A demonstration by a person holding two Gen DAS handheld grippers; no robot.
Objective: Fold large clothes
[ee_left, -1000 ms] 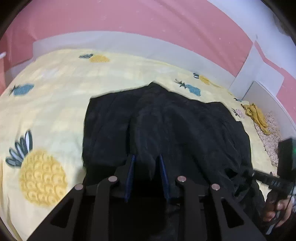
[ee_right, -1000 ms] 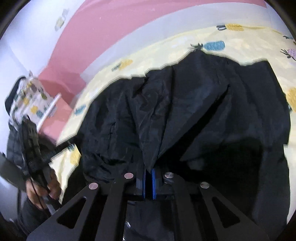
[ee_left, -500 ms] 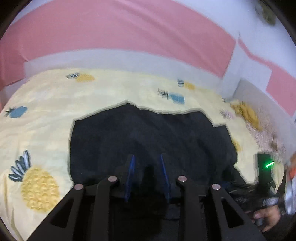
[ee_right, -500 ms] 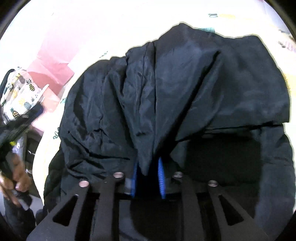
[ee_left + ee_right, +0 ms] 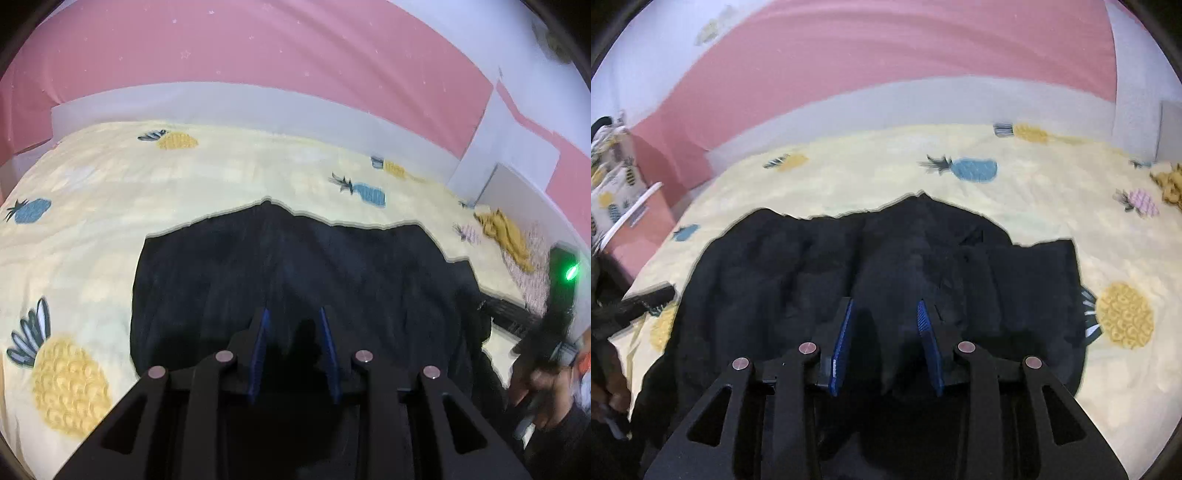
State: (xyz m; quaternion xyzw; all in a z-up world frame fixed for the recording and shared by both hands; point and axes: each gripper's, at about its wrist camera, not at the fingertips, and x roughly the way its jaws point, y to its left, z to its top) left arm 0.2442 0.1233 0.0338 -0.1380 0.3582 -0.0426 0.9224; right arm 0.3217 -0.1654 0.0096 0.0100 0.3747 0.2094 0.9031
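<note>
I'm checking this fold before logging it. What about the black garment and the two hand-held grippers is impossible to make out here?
- Black garment: near edge hidden under the gripper bodies in both wrist views; folds lost in dark, blurred fabric.
- Left hand-held gripper: whether cloth is pinched is unclear, dark on dark.
- Right hand-held gripper: jaws opening; a cloth ridge sits between them, contact unreadable.
- Yellow cloth: blurred, type unclear.

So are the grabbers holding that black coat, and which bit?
The right gripper is opening and lets go of the black coat. The left gripper looks open too; whether it pinches any cloth cannot be told.
</note>
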